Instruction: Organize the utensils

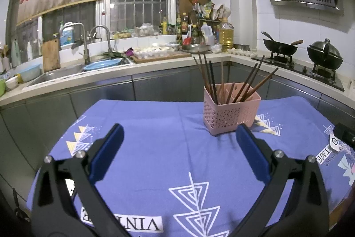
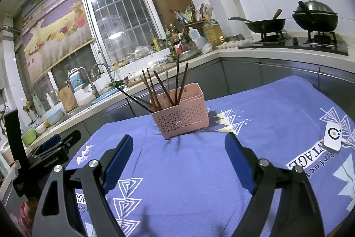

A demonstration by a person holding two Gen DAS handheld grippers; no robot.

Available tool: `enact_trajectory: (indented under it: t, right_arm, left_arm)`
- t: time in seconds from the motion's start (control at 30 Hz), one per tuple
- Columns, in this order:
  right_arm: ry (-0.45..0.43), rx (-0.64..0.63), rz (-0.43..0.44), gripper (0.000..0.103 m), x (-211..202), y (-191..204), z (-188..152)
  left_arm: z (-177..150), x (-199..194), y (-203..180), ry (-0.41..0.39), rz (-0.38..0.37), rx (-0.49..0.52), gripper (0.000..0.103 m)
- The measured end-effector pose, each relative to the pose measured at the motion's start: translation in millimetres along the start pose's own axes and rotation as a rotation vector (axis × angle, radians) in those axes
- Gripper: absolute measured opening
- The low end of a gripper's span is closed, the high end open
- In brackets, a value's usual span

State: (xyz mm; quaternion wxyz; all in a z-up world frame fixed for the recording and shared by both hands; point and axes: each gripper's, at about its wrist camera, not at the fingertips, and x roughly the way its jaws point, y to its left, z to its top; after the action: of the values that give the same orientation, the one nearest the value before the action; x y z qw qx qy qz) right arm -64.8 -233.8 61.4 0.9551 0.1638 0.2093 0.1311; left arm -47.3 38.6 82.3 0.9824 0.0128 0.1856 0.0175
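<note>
A pink perforated utensil basket (image 1: pixel 230 113) stands on the blue patterned tablecloth (image 1: pixel 155 137), with several dark wooden chopsticks (image 1: pixel 250 81) standing in it and leaning outward. It also shows in the right wrist view (image 2: pixel 182 116) with its chopsticks (image 2: pixel 159 90). My left gripper (image 1: pixel 179 143) is open and empty, low over the cloth, short of the basket. My right gripper (image 2: pixel 178 157) is open and empty, also in front of the basket. The left gripper's body (image 2: pixel 53 148) shows at the left edge of the right wrist view.
A white device (image 2: pixel 331 139) lies on the cloth at the right. Behind the table runs a counter with a sink (image 1: pixel 66 72), cutting board (image 1: pixel 162 54), bottles (image 1: pixel 225 33) and a stove with a wok (image 1: pixel 280 48) and a lidded pot (image 1: pixel 325 56).
</note>
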Motion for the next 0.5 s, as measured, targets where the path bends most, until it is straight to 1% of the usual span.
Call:
enact_trajectory:
  t: [0.33, 0.5]
  right_arm:
    - [-0.007, 0.004, -0.002, 0.084, -3.7, 1.2, 1.0]
    - [-0.009, 0.005, 0.001, 0.084, -4.4, 1.3, 1.5]
  left_arm:
    - [7.5, -2.5, -2.8, -0.014, 0.002, 0.002, 0.097]
    - [12.2, -5.8, -10.9, -0.018, 0.006, 0.042, 0.097]
